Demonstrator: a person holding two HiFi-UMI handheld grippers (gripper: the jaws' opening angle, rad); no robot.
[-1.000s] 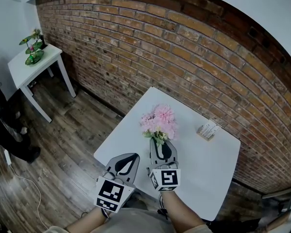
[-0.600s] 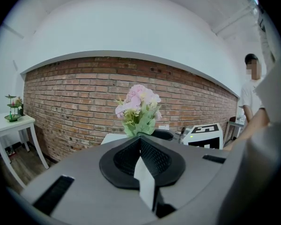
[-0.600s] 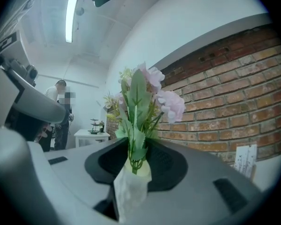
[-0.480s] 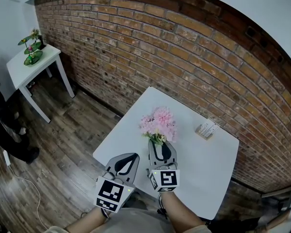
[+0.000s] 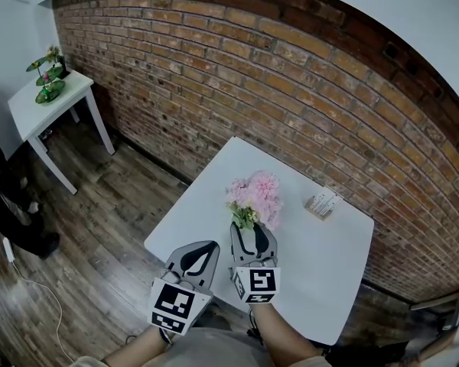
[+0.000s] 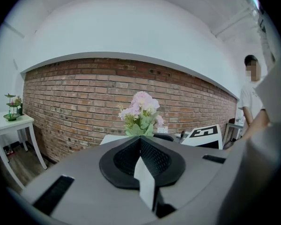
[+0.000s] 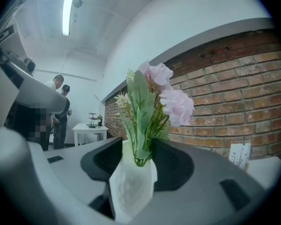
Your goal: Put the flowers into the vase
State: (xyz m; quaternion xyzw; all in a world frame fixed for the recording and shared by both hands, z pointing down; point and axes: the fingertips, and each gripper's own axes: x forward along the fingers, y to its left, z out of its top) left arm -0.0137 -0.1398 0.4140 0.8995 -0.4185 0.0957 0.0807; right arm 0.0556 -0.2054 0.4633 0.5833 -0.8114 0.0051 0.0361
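Note:
A bunch of pink flowers (image 5: 257, 193) with green leaves stands in a white faceted vase (image 7: 131, 184) on the white table (image 5: 321, 258). My right gripper (image 5: 252, 232) points level at it, and the vase sits between its two dark pads (image 7: 175, 165). Its jaws have just been opening and now stand wide, loose about the vase. In the head view the jaws hide the vase. My left gripper (image 5: 205, 245) hovers at the table's near left edge, fingertips together, holding nothing. It looks past its tip (image 6: 140, 142) at the flowers (image 6: 140, 109).
A small white card holder (image 5: 322, 204) stands at the table's far right by the brick wall (image 5: 291, 75). A white side table (image 5: 42, 109) with a green plant stand (image 5: 46, 71) is far left. A person's legs (image 5: 8, 205) show at the left edge; other people stand behind.
The right gripper's jaws have spread wider around the vase. The flowers now sit slightly further right in the head view. The left gripper has stayed put.

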